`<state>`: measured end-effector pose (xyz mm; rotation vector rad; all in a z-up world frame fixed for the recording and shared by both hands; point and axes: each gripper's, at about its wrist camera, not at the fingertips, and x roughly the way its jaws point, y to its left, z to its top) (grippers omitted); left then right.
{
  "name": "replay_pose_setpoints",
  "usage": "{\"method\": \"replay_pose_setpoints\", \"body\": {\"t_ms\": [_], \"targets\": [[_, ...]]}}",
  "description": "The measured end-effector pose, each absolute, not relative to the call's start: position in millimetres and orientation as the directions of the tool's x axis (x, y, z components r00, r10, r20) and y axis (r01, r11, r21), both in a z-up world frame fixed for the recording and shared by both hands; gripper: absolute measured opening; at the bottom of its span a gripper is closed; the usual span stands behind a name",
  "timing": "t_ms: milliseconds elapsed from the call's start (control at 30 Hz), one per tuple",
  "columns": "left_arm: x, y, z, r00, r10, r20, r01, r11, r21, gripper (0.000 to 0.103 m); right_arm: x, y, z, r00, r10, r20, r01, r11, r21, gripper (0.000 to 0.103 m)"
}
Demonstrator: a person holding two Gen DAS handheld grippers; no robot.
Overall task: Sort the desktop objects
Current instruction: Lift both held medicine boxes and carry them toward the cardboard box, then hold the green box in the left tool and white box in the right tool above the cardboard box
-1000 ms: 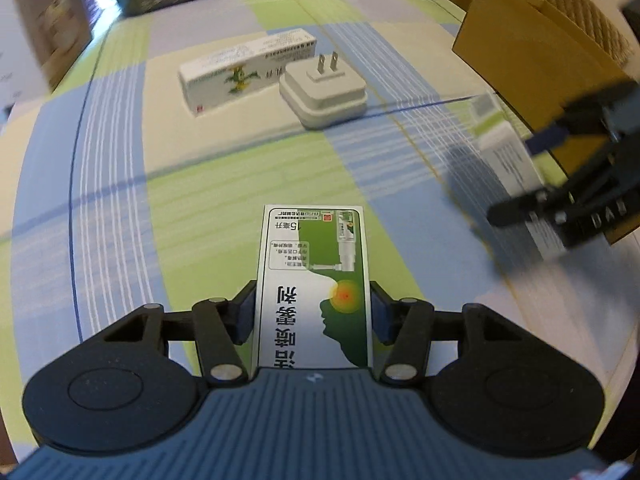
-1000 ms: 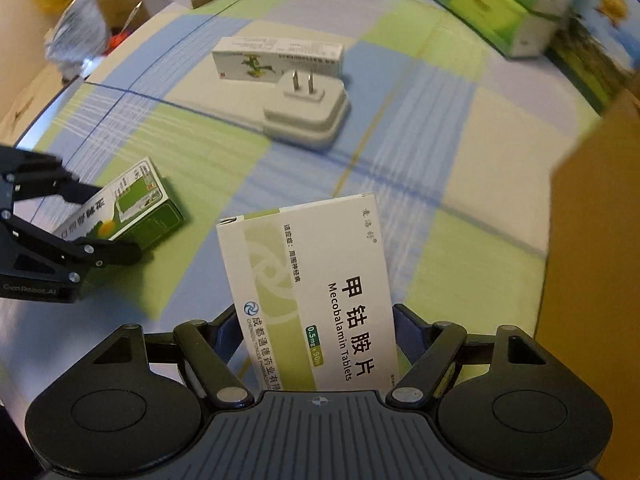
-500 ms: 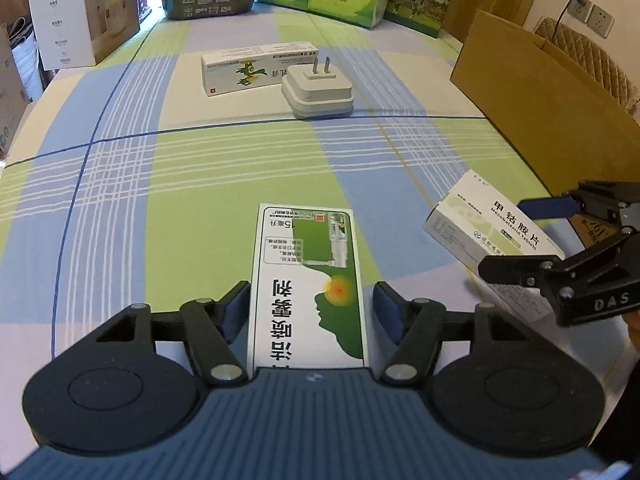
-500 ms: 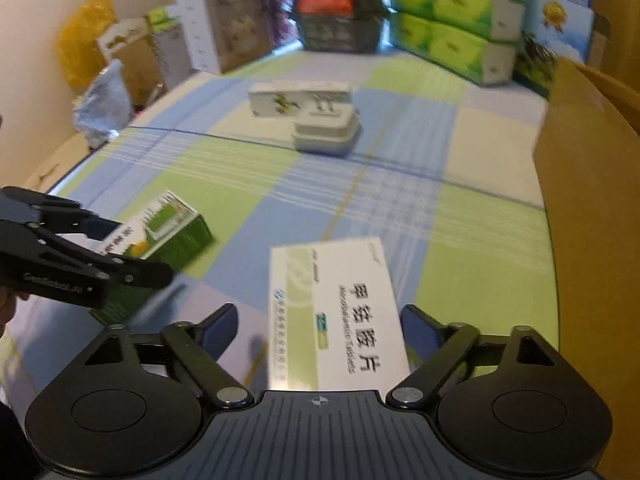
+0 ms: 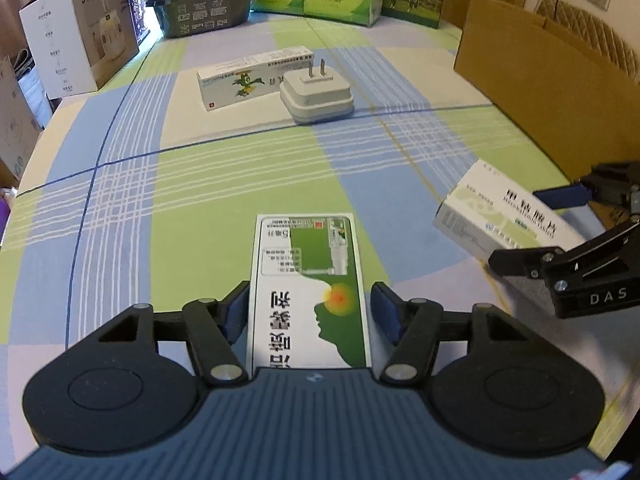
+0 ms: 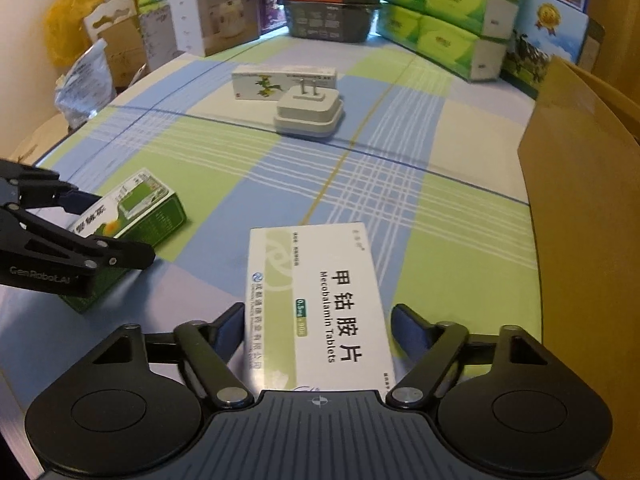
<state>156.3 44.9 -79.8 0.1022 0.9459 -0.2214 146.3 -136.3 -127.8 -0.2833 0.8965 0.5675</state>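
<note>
Green-and-white cardboard medicine box (image 5: pixel 308 288) lies flat on the checked blue, green and cream tablecloth (image 5: pixel 192 184), at 6 o'clock in the left wrist view. Left gripper (image 5: pixel 309 312) straddles it; blue pads (image 5: pixel 236 312) stand slightly off both long sides, jaws apart, not pinching. At 12 o'clock, a long white carton with green plant print (image 5: pixel 248 80) lies just behind a white plug adapter (image 5: pixel 316 96), prongs up. At 3 o'clock the right gripper (image 5: pixel 536 228) brackets a white tablet box labelled Mecobalamin (image 5: pixel 492 216). Brown cardboard panel (image 5: pixel 540 64) stands at 2 o'clock.

Right wrist view: tablet box (image 6: pixel 320 308) at 6 o'clock, flat on the cloth (image 6: pixel 400 184). Right gripper (image 6: pixel 318 328) fingers spread, a clear gap on the right side, the left pad (image 6: pixel 230 326) close; contact there unclear. Green box (image 6: pixel 136 216) at 9 o'clock, between the left gripper (image 6: pixel 108 228) fingers. Carton (image 6: pixel 280 80) and adapter (image 6: pixel 310 114) at 12 o'clock. Cardboard panel (image 6: pixel 580 208) along 3 o'clock.
</note>
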Motion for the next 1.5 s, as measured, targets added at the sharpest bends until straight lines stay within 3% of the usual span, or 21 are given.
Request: {"method": "replay_pose_setpoints", "body": {"t_ms": [133,700,1100,1500], "targets": [[157.4,44.3,-79.6,0.564,-0.134,-0.815,0.238,0.971,0.006,0.051,146.6,-134.9,-130.3,0.490,0.343,-0.801,-0.570,0.822,0.003,0.069],[150.2,38.9,-61.9,0.585,-0.166,-0.794,0.233,0.972,-0.032,0.050,124.9,-154.7,-101.5,0.610,0.326,-0.723,-0.471,0.882,0.000,0.068],[82.4,5.6,-5.7,0.667,-0.198,-0.718,0.115,0.980,-0.163,0.050,56.7,-202.0,-33.4,0.689,0.290,-0.665,-0.356,0.934,0.038,0.068],[34.2,-84.1,47.7,0.688,-0.294,-0.664,0.224,0.956,-0.191,0.050,5.1,-305.0,34.4,0.798,0.137,-0.587,-0.155,0.988,0.019,0.068]]}}
